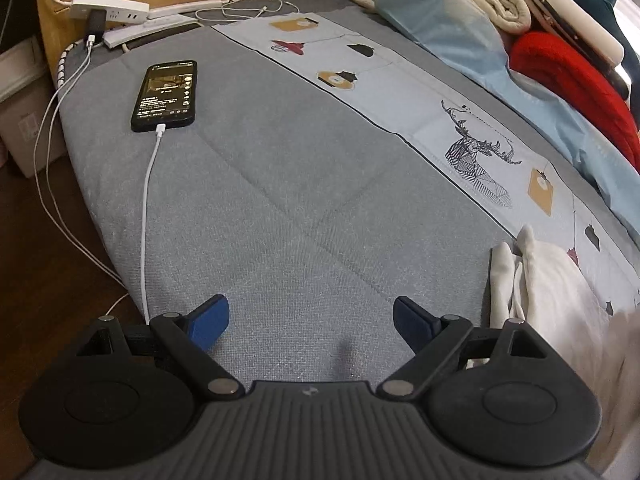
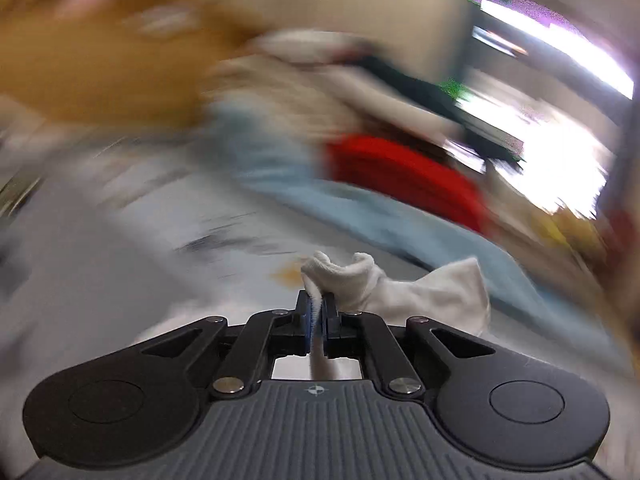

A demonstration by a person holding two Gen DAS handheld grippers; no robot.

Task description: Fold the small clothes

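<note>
Left gripper (image 1: 310, 322): jaws spread wide over bare grey bed cover (image 1: 280, 208), nothing between the blue pads.
Right gripper (image 2: 318, 316): jaws pressed together, pinching a small white garment (image 2: 400, 288) that bunches past the pads and trails to the right; surroundings smeared by blur.
White cloth (image 1: 552, 292): crumpled on the bed at the right edge of the left wrist view, just beside the left gripper.
Patterned sheet (image 1: 440, 120): pale blue strip with a deer print, running diagonally across the bed.
Phone (image 1: 166, 96): screen lit, lying flat farther back, white cable (image 1: 146, 208) plugged in.
Far end: power strip (image 1: 108, 10) at the wooden headboard; folded blankets and a red knit (image 1: 568, 76) heaped at right.
</note>
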